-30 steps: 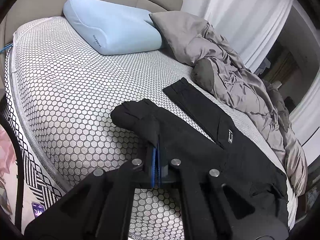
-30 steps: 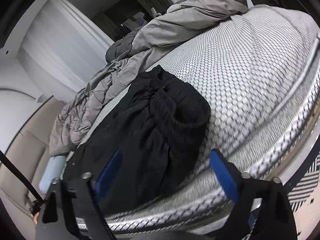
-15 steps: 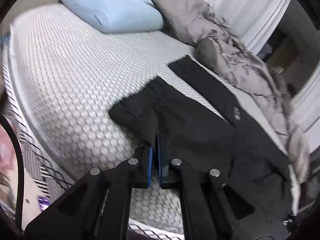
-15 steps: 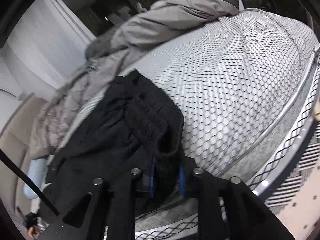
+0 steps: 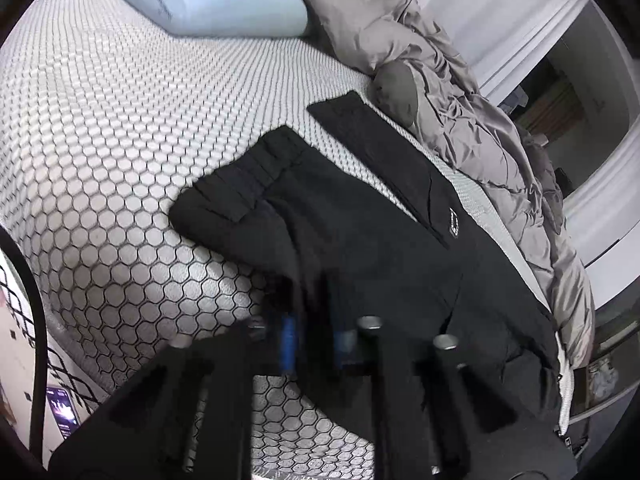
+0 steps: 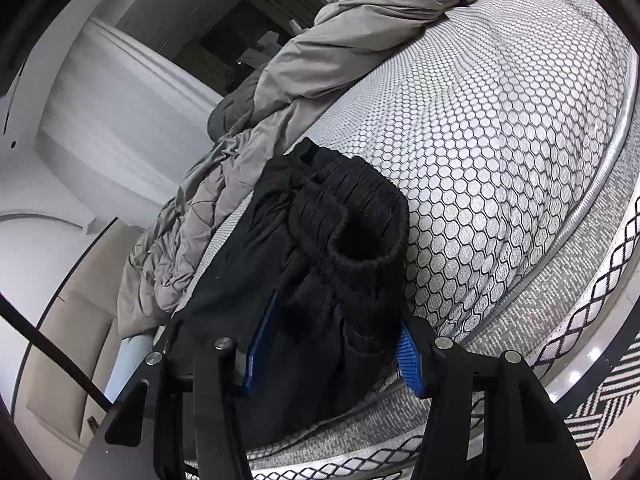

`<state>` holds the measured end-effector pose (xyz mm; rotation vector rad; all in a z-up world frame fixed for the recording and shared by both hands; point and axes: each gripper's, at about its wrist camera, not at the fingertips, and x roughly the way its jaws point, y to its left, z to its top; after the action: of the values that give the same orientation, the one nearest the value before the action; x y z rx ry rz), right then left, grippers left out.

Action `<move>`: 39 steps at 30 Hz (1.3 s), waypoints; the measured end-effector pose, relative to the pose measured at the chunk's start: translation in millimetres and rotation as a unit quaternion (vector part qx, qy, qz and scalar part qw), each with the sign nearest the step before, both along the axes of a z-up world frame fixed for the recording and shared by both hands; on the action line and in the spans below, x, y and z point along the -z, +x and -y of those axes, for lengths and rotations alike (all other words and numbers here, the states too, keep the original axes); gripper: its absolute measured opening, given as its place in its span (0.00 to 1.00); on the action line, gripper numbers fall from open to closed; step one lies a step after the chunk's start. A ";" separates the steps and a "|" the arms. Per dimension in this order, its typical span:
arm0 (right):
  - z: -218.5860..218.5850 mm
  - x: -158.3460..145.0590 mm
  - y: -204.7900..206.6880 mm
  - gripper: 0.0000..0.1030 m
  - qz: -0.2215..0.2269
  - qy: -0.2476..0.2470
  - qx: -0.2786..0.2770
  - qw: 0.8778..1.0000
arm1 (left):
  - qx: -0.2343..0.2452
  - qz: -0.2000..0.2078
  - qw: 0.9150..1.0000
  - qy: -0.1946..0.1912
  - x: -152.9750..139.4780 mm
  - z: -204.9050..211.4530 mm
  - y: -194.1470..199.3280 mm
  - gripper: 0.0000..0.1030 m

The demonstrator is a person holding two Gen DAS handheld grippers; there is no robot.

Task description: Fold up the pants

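Beside pants (image 5: 360,216), rumpled duvet (image 5: 480,128)

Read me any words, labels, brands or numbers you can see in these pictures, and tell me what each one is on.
Nothing can be read for certain.
Small white patch on the black pants: a logo or label, too small to read.
Dark print on the side of the light blue pillow: too blurred to read.
Lit phone screen on the floor: too small to read.
Right wrist view: no text.

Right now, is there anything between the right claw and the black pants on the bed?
Nothing visible. The right claw already straddles the bunched waistband of the black pants, its jaws having just opened wider; the grey duvet lies off to the side, beyond the pants.
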<state>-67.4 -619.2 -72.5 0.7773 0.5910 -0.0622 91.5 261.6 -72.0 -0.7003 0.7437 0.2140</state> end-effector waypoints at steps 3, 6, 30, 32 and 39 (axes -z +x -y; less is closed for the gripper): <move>-3.7 -5.3 2.9 0.15 0.002 -0.025 0.009 1.000 | -0.011 0.011 1.000 0.006 -9.4 -0.8 -7.3 0.02; -1.0 -20.1 -12.1 0.11 0.031 -0.031 0.022 0.999 | -0.019 0.020 1.000 0.012 -23.0 -1.3 -23.8 0.01; -12.6 -157.3 204.7 0.14 0.033 -0.114 0.047 0.992 | -0.025 0.012 0.995 0.100 -143.3 2.4 224.3 0.10; -10.0 -148.8 255.1 0.32 0.005 -0.119 0.053 0.991 | -0.011 -0.013 0.995 0.094 -127.2 1.3 269.5 0.52; -25.2 -124.5 293.3 0.63 -0.052 -0.167 0.065 0.982 | -0.022 -0.077 0.995 0.051 -92.7 -27.4 304.5 0.56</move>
<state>225.8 -594.0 52.0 0.4865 0.6080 -0.3169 396.0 289.0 20.7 -0.6072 0.8582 0.3466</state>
